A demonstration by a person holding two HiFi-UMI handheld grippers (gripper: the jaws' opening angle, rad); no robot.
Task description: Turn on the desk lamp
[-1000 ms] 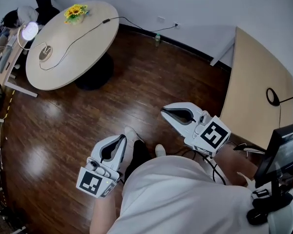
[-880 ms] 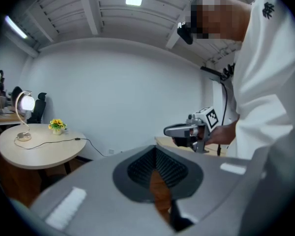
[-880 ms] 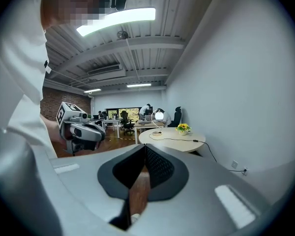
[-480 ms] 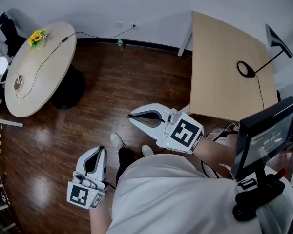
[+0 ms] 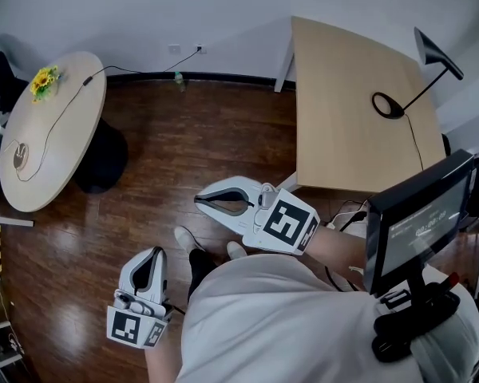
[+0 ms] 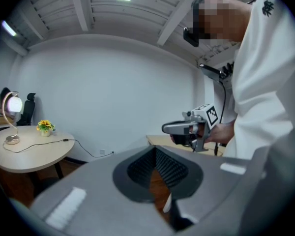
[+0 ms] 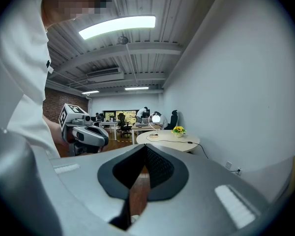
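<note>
- My left gripper (image 5: 157,254) was closed with nothing in it, low at my side. My right gripper (image 5: 201,201) was likewise closed and empty, held out over the floor.
- The black desk lamp (image 5: 433,49) stood on the far right part of the wooden desk (image 5: 343,110), well apart from both.
- I judged it light and tippy on its thin arm, so I would press gently near the ring base (image 5: 376,100). I couldn't make out its switch.

Left gripper (image 5: 156,253), right gripper (image 5: 199,201) closed, empty
</note>
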